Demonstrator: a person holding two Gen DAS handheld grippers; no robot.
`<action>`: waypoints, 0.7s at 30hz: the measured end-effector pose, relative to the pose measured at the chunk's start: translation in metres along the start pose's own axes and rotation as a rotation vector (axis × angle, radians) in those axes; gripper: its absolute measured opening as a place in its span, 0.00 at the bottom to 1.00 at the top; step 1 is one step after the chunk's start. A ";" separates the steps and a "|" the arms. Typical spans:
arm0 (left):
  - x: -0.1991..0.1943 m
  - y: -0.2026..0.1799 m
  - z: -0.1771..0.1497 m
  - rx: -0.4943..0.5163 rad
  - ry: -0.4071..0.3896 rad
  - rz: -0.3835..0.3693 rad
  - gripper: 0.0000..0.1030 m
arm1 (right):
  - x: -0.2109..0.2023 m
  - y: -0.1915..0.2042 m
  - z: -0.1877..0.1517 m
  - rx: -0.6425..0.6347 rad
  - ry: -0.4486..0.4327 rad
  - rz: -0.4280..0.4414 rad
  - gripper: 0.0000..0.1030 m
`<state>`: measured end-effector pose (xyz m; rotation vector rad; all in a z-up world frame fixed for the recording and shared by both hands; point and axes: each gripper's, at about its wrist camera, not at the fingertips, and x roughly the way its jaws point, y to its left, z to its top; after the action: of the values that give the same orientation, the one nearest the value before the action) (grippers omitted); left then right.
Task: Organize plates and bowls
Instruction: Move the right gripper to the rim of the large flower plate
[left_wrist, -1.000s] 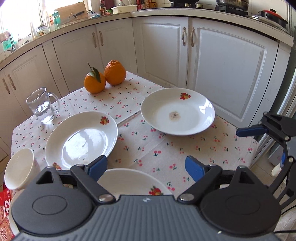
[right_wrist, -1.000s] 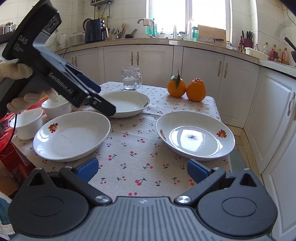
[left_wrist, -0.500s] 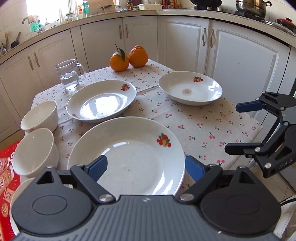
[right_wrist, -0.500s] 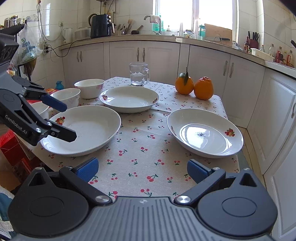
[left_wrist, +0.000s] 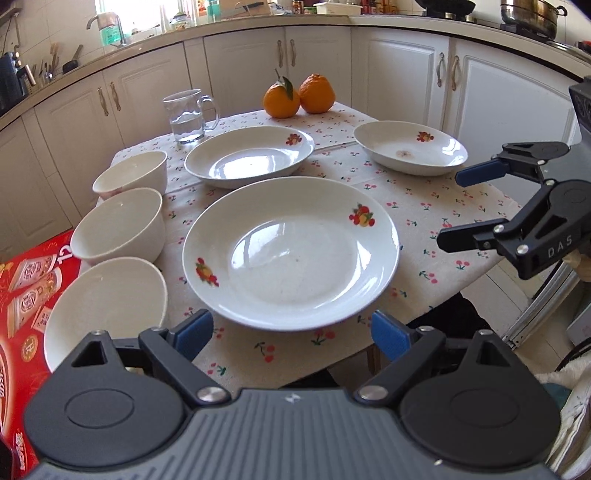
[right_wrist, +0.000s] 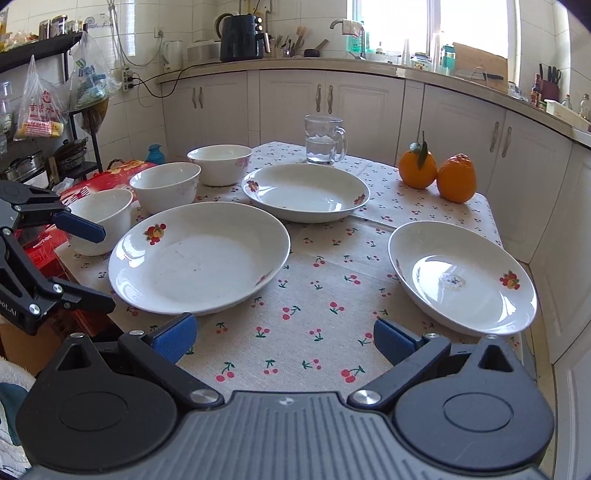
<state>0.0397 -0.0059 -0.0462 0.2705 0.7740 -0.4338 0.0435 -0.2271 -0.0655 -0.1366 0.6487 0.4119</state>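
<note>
At the near edge of the surface (left_wrist: 436, 206), the left tongs (left_wrist: 291, 332) are backing away and tilting down compared with a second ago: the near plate (left_wrist: 291, 251), then mostly hidden under them, is now showing whole, and all three bowls are coming into view. Both tongs are standing apart and holding nothing; the right tongs (right_wrist: 284, 338) are hovering over bare cloth between the near plate (right_wrist: 199, 258) and the right plate (right_wrist: 461, 277). Nothing is stacked yet, so the sorting is only beginning, and the pull-back reads as lining up a first grasp.

The three plates are lying well apart, the far plate (left_wrist: 249, 157) near the glass mug (left_wrist: 186, 116). Along the left edge the bowls are sitting in a row: front bowl (left_wrist: 107, 310), middle bowl (left_wrist: 120, 229), back bowl (left_wrist: 131, 177). The front one looks to be overhanging the edge above a red box (left_wrist: 26, 280), so a nudge there is risking a fall. The near plate's rim is lying close to the front edge too. Open room is lying in the cloth between the plates; two oranges (left_wrist: 299, 98) are crowding the far corner.
</note>
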 end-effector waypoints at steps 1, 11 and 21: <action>0.002 0.001 -0.003 -0.018 0.005 0.001 0.90 | 0.003 0.001 0.003 -0.009 0.003 0.016 1.00; 0.020 -0.002 -0.010 -0.124 0.026 0.033 0.90 | 0.029 -0.009 0.035 -0.048 0.043 0.174 1.00; 0.031 -0.011 -0.004 -0.137 0.022 0.073 0.89 | 0.075 -0.017 0.062 -0.079 0.150 0.359 1.00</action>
<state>0.0514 -0.0226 -0.0724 0.1754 0.8094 -0.3080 0.1392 -0.2027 -0.0627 -0.1271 0.8076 0.7794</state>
